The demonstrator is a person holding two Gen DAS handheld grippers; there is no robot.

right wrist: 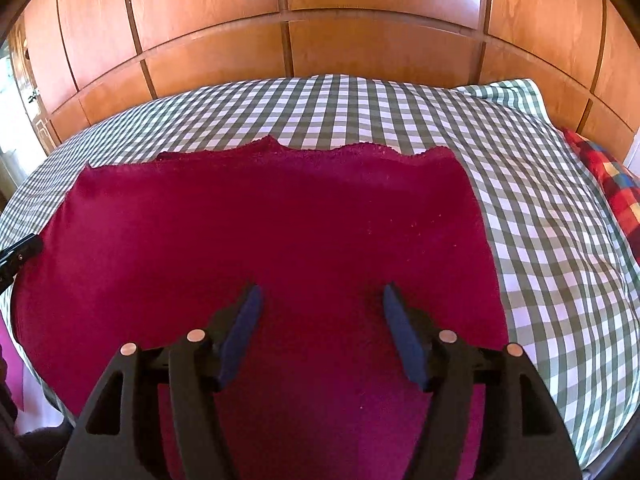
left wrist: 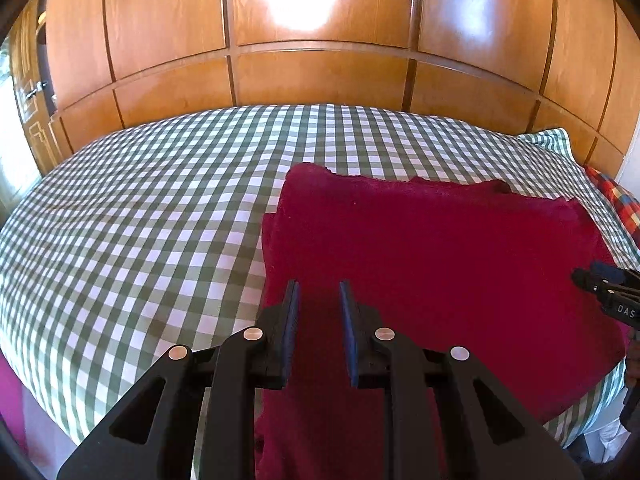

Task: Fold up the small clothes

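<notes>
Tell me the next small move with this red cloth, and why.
Probably lower both tongs to the near hem and pinch it. The red cloth lies flat on the checked sheet, and the left tongs and right tongs hover open over it, holding nothing.

Bedspread (left wrist: 140, 220) left of garment (left wrist: 420, 248) bare — wardrobe (left wrist: 320, 76) blocks beyond.

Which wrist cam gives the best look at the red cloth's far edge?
Right wrist. The red cloth sits centred there, its wavy far edge visible from corner to corner on the checked sheet, beyond the open right gripper. The left wrist view shows the cloth off to the right, behind the open left gripper.
</notes>
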